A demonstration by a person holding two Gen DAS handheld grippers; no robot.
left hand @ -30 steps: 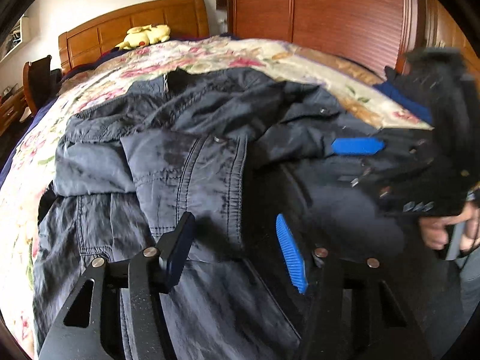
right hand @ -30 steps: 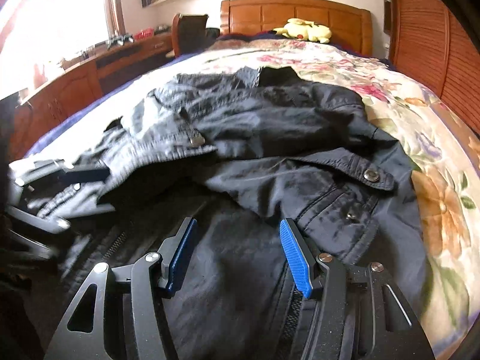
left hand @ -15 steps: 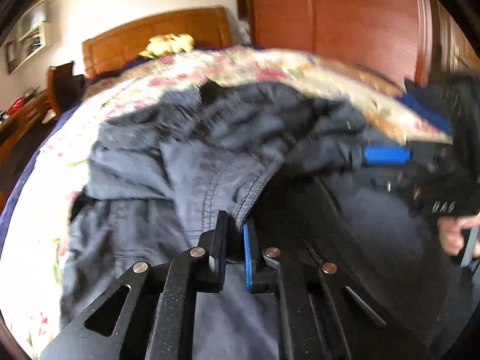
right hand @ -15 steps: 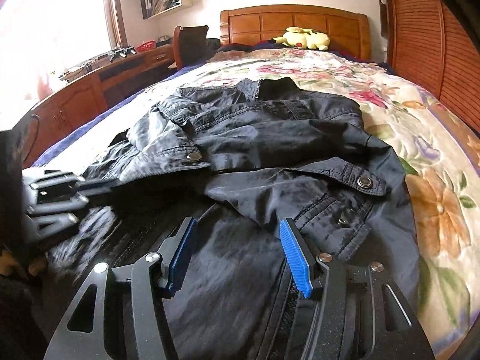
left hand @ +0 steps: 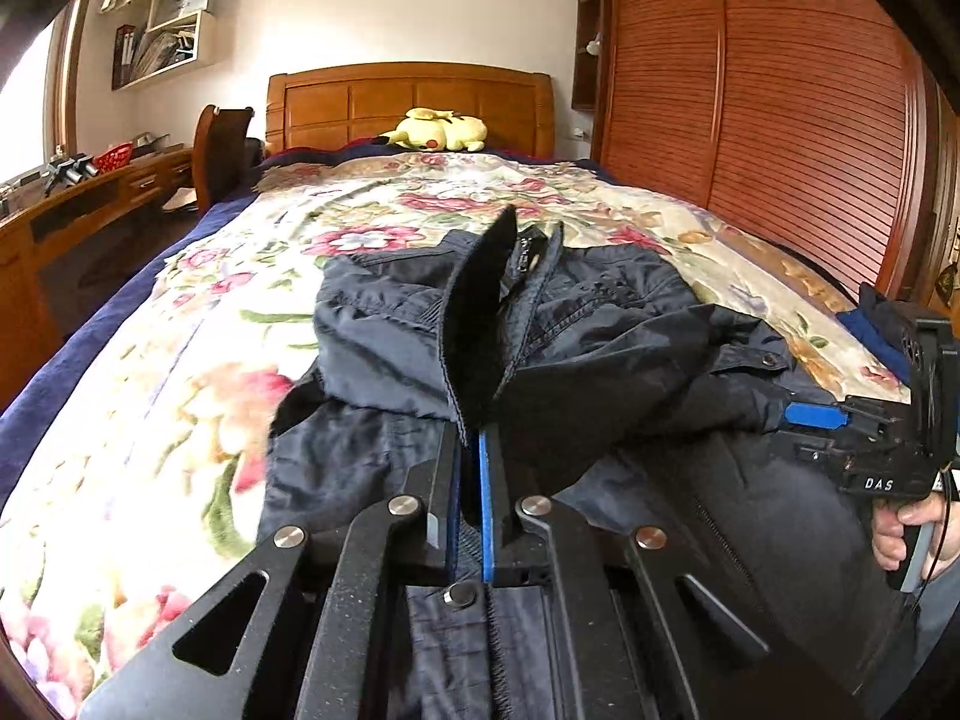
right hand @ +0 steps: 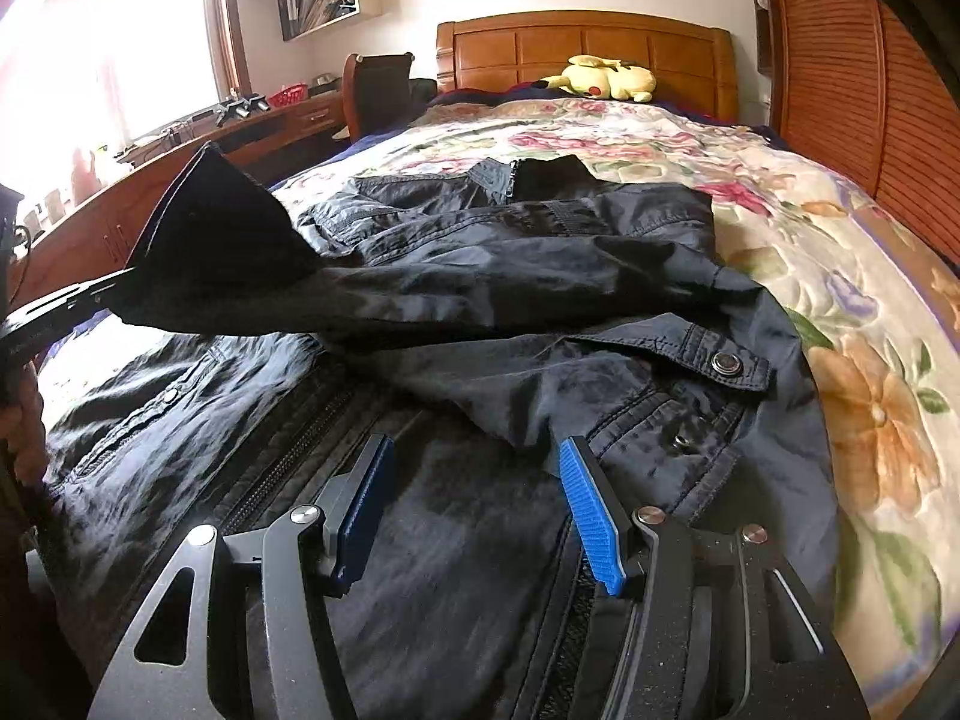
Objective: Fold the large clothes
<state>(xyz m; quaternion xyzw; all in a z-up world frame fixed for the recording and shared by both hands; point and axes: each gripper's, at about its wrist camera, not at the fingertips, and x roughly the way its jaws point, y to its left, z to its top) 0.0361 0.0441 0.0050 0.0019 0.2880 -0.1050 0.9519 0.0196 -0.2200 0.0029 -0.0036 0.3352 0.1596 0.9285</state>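
A dark navy jacket point(left hand: 600, 348) lies spread on the bed, front up, zipper toward me. My left gripper point(left hand: 470, 444) is shut on a fold of the jacket's left sleeve, and the cloth point(left hand: 480, 312) stands up from its jaws. In the right wrist view the same lifted fold point(right hand: 210, 240) hangs from the left gripper point(right hand: 117, 282) at the left edge. My right gripper point(right hand: 474, 468) hovers open just above the jacket's point(right hand: 540, 276) lower front, with nothing between its blue pads. It also shows at the right of the left wrist view as the right gripper point(left hand: 822, 426), held by a hand point(left hand: 900, 528).
The floral bedspread point(left hand: 180, 390) lies bare to the left and beyond the jacket. A yellow plush toy point(left hand: 441, 129) rests by the wooden headboard point(left hand: 408, 102). A slatted wooden wardrobe point(left hand: 780, 120) runs along the right; a desk point(left hand: 72, 204) and chair point(left hand: 222, 144) stand at the left.
My left gripper shut on the jacket's cloth, then rose and drew the fold up off the bed. The right gripper stayed open in the same spot.
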